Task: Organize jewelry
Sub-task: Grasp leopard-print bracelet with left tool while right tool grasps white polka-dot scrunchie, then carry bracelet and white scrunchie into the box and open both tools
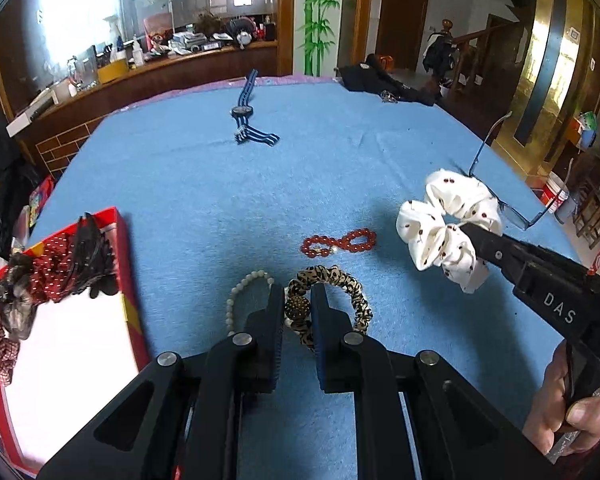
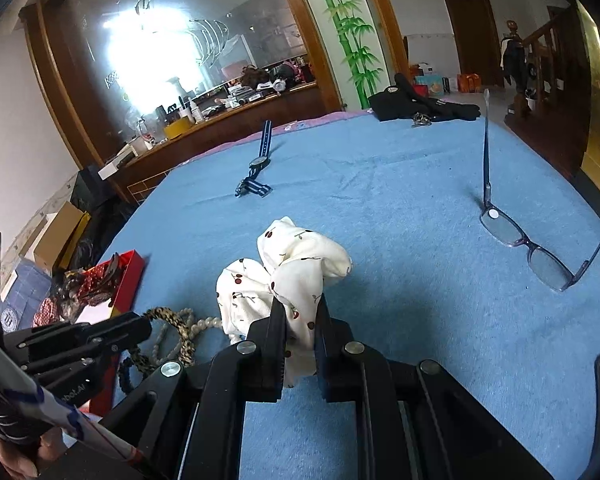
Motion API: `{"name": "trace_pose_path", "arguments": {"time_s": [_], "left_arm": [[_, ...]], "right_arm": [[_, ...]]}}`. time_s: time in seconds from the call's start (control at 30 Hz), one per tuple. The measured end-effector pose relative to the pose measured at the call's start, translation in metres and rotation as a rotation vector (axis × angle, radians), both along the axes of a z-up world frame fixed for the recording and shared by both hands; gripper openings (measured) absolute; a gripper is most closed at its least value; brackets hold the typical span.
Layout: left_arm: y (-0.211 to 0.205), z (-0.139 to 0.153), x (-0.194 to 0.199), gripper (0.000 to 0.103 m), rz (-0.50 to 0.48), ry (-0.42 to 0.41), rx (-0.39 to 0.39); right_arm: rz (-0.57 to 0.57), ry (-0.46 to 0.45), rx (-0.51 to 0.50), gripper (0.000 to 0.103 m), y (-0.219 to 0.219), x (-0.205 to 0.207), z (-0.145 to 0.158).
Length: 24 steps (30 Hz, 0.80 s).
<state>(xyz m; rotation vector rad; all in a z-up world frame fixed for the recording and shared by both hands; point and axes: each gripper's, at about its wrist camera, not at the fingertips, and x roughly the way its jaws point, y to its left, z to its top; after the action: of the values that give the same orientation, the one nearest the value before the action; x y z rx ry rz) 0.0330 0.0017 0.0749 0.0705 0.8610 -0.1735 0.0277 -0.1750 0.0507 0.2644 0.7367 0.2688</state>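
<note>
My right gripper (image 2: 300,304) is shut on a white cherry-print scrunchie (image 2: 284,276) and holds it above the blue cloth; it also shows in the left wrist view (image 1: 440,232). My left gripper (image 1: 298,292) is closed around the beaded knot of a leopard-print hair tie (image 1: 332,280), with a white bead bracelet (image 1: 240,292) beside it on the cloth. A red bead bracelet (image 1: 340,242) lies just beyond. A red box (image 1: 128,280) at the left holds several hair accessories (image 1: 72,264).
A blue striped watch (image 1: 244,116) lies at the far middle of the cloth. Eyeglasses (image 2: 532,248) stand on the right side. Dark clothing and keys (image 1: 384,80) lie at the far right edge. A cluttered wooden counter (image 1: 140,64) stands beyond the table.
</note>
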Motion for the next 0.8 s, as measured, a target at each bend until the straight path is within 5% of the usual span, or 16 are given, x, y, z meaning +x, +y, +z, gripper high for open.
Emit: {"name": "trace_pose_path", "arguments": {"time_s": [0.43, 0.8], "left_arm": [[0.042, 0.019, -0.026, 0.012, 0.049, -0.068, -0.023], [0.136, 0.030, -0.053, 0.012, 0.210, -0.093, -0.056]], "right_arm": [[0.078, 0.021, 0.003, 0.013, 0.034, -0.016, 0.009], [0.238, 0.033, -0.028, 0.013, 0.106, -0.023, 0.029]]}}
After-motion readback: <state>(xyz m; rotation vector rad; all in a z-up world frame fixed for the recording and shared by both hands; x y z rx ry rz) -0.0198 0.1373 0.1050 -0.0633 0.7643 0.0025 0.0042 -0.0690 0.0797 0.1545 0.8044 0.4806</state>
